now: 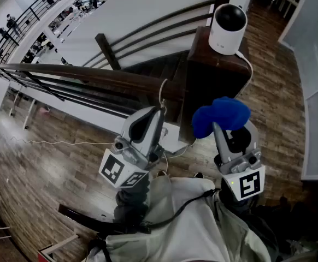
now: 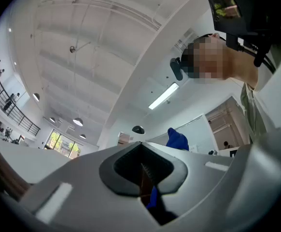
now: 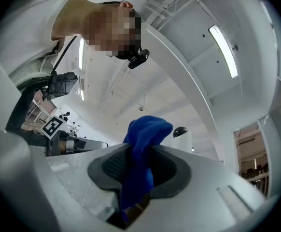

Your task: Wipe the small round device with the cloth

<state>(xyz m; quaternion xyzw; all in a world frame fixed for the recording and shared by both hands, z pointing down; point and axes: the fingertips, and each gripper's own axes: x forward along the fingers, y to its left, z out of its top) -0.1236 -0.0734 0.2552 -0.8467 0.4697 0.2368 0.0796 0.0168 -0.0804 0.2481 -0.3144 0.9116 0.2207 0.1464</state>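
Note:
The small round device (image 1: 227,29), white with a dark top, stands on a dark wooden post (image 1: 213,75) at the end of the railing. My right gripper (image 1: 220,130) is shut on a bunched blue cloth (image 1: 221,115), held below and in front of the post, well short of the device. In the right gripper view the cloth (image 3: 144,144) fills the jaws of the gripper (image 3: 139,158), and the device (image 3: 183,139) shows just behind it. My left gripper (image 1: 158,112) is shut and holds nothing, left of the cloth. The left gripper view looks up at the ceiling past that gripper (image 2: 141,153).
A dark wooden railing (image 1: 88,72) runs left from the post. A white cable (image 1: 249,64) hangs from the device down the post's side. Wood flooring (image 1: 49,162) lies below, with a white panel (image 1: 317,91) at the right. A lower hall with distant people (image 1: 9,21) opens at the top left.

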